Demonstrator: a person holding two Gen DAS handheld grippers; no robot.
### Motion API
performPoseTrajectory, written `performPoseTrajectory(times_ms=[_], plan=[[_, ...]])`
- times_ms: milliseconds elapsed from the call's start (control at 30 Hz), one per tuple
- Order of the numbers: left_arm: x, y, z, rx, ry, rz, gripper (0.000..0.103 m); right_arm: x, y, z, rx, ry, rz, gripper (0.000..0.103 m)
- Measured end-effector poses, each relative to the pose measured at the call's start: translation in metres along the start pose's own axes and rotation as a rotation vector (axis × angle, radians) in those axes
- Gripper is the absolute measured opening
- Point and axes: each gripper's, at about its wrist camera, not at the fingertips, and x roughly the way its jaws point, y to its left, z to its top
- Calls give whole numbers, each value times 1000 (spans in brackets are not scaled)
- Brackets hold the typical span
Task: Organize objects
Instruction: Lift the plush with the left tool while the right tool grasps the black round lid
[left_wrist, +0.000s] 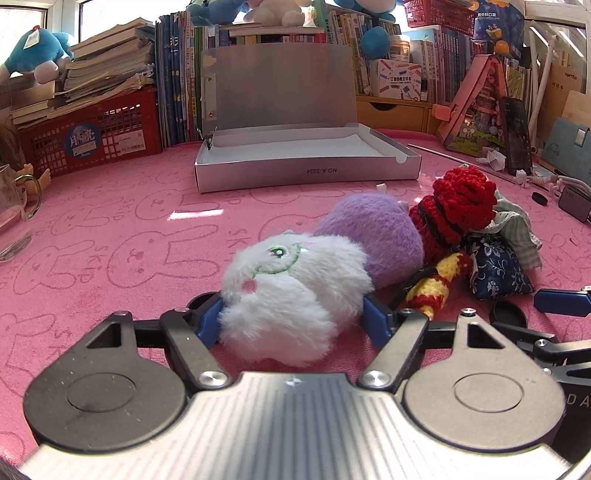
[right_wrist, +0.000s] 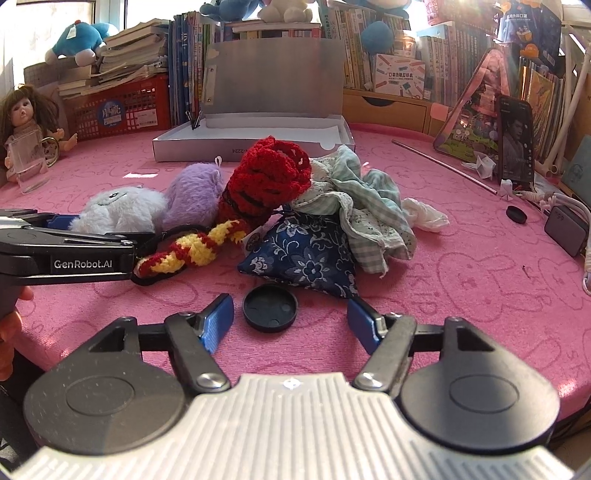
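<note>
A white plush toy (left_wrist: 288, 295) lies on the pink table cloth with my left gripper (left_wrist: 291, 317) around it, both blue fingers touching its sides. Behind it lie a purple plush (left_wrist: 373, 236), a red and yellow crochet piece (left_wrist: 454, 218) and a blue flowered pouch (left_wrist: 495, 269). In the right wrist view the same pile shows: white plush (right_wrist: 118, 212), purple plush (right_wrist: 195, 192), crochet piece (right_wrist: 266, 177), pouch (right_wrist: 306, 254), checked cloth (right_wrist: 369, 206). My right gripper (right_wrist: 290, 325) is open and empty, with a black round lid (right_wrist: 269, 308) just ahead between its fingers. An open silver box (left_wrist: 306, 155) stands farther back.
A red crate (left_wrist: 92, 136) with books, a glass mug (left_wrist: 14, 218) and a doll (right_wrist: 26, 122) stand at the left. A phone (right_wrist: 515, 147), a metal rod (right_wrist: 443, 166), a small black cap (right_wrist: 516, 214) and cables lie at the right. Books line the back.
</note>
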Motion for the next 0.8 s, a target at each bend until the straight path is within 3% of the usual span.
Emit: performPoseTrajectory(times_ms=[300,800], plan=[[-7,3,5,-6,-23,5,76,-3,3,3,9,-12,26,37],[-33,16,36,-46,-98,2,76,-27,-11,33,45,-93,93,36]])
